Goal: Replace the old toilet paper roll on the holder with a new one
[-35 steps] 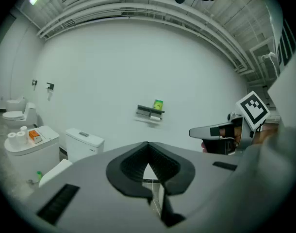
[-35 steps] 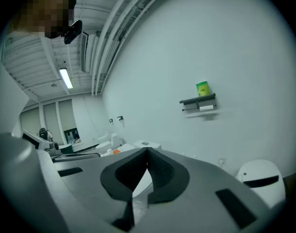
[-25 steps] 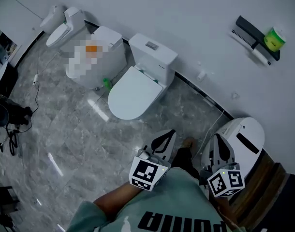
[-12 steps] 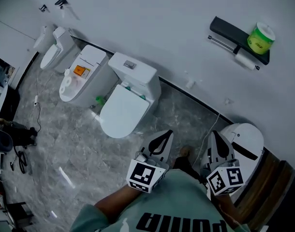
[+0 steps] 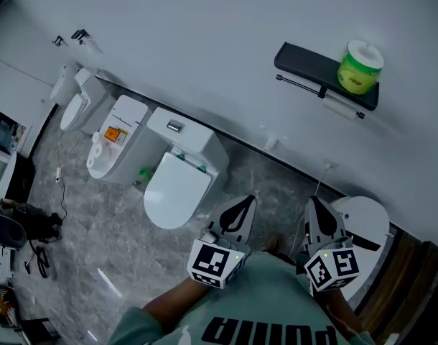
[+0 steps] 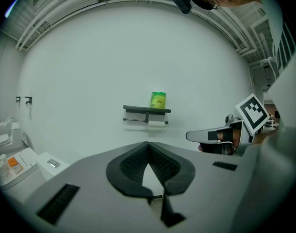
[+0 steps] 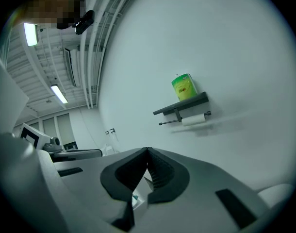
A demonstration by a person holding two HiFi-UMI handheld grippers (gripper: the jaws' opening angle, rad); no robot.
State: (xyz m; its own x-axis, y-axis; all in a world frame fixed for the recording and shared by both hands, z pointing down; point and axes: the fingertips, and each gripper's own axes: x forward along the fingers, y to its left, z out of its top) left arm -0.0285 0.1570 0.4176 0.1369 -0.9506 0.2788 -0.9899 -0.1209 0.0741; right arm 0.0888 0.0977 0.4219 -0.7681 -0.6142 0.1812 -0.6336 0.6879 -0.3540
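A black wall holder [image 5: 316, 69] carries the new roll in green wrap [image 5: 360, 66] on its shelf. The thin old white roll [image 5: 340, 107] hangs on the bar beneath. Both grippers are held low in front of the person, well short of the wall. My left gripper [image 5: 248, 200] is shut and empty, tips touching. My right gripper [image 5: 312, 201] is shut and empty too. From the left gripper view the holder [image 6: 147, 110], green roll [image 6: 158, 100] and old roll [image 6: 156, 124] lie straight ahead beyond the left gripper [image 6: 148, 143]. Past the right gripper [image 7: 147, 150] the holder [image 7: 182, 106] sits up to the right.
Three white toilets stand along the wall at left, the nearest [image 5: 177, 185] with its lid down. A rounded white toilet lid [image 5: 368, 223] is just right of my right gripper. Cables and gear [image 5: 18, 228] litter the grey marble floor at far left.
The holder and rolls have slid left and slightly down in the head view as the person moved along toward them. Both grippers stayed shut and kept their places in front of the body.
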